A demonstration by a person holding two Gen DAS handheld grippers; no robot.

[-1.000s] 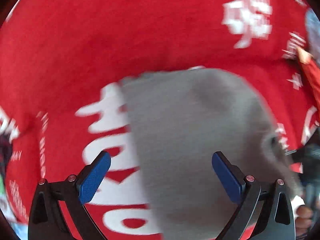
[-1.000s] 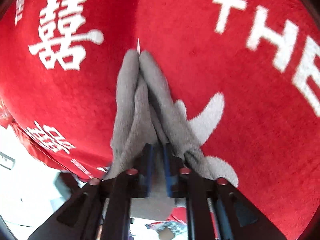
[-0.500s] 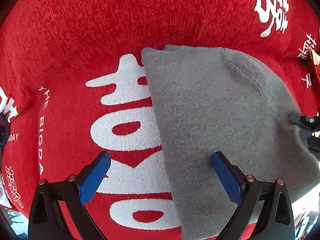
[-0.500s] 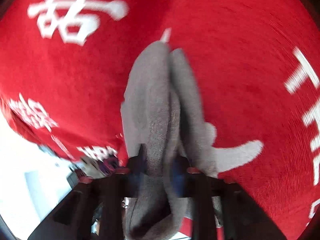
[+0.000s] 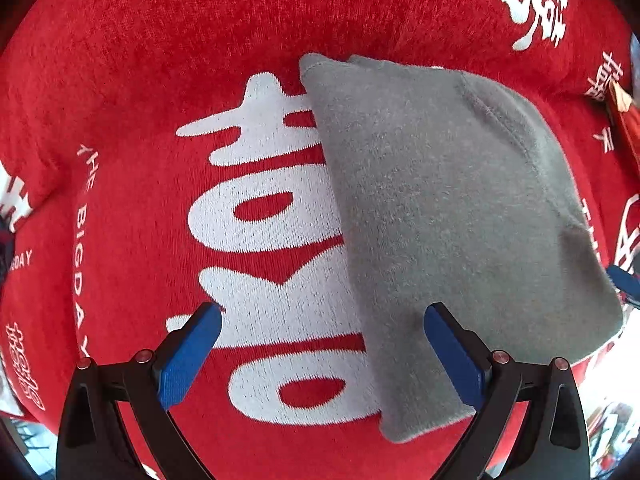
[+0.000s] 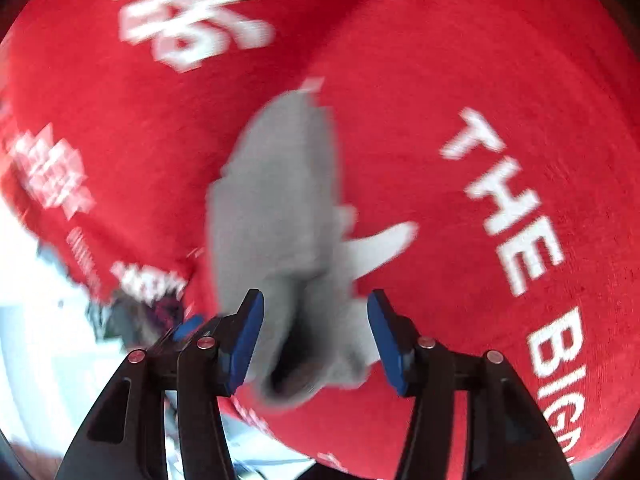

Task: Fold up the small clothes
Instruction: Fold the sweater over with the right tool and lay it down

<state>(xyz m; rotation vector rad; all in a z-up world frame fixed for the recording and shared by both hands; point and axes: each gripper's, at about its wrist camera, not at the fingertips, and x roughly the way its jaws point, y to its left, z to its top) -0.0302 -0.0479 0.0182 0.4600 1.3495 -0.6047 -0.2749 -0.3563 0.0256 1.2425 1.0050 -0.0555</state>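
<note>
Red lettered cloth (image 5: 140, 80) carries a folded grey fleece garment (image 5: 440, 220); left tongs (image 5: 322, 354) released, right tongs (image 6: 316, 340) opening around it.

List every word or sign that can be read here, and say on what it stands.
"THE BIGDAY": white letters on the red cloth, left wrist view.
"THE BIG...": same red cloth, right wrist view, cut off at the edge.
Large white Chinese characters on the cloth: I cannot read them.
Grey garment: no text.
</note>
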